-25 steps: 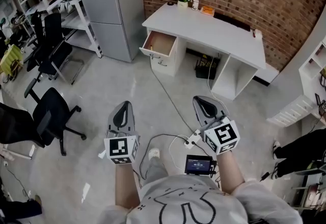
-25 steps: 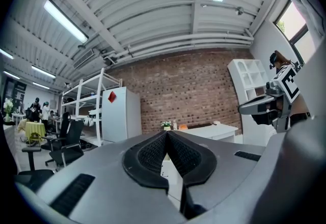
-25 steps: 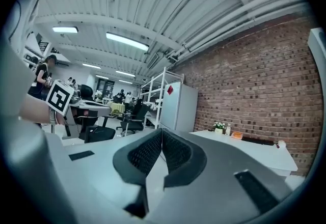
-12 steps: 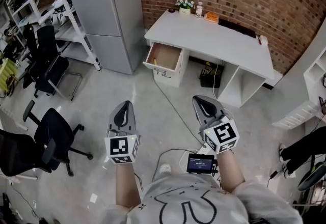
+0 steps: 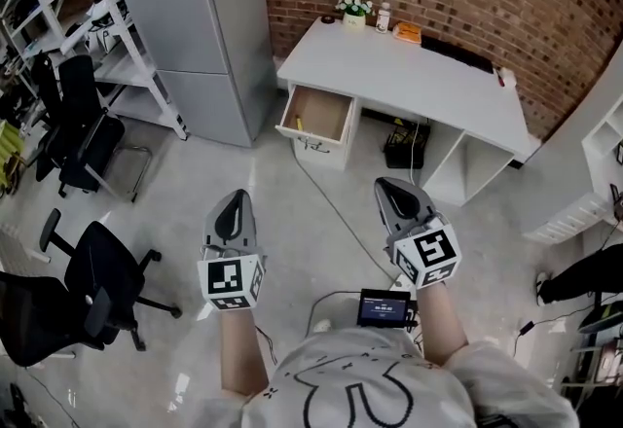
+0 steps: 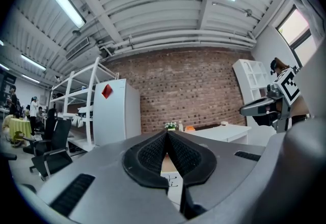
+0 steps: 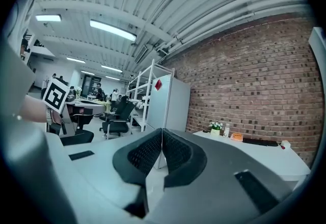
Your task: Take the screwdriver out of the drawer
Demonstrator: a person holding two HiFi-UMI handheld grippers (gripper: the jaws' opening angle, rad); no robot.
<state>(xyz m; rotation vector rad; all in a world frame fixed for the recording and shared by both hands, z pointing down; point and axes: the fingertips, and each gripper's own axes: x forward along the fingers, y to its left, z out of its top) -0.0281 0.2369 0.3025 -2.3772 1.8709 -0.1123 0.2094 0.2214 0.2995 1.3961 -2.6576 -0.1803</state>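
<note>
Plainly, my left gripper [image 5: 235, 198] and right gripper [image 5: 388, 191] are pinched closed on nothing, because the open drawer [image 5: 322, 112] sits far off.

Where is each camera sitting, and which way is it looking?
Head view: on the person's head, looking steeply down at the white desk and open drawer; shows left gripper, right gripper, forearms.
Left gripper view: on that gripper, facing the brick wall past shut jaws; right gripper at right.
Right gripper view: likewise, shut jaws; left gripper at left.
Both gripper views share wall and desk.
</note>
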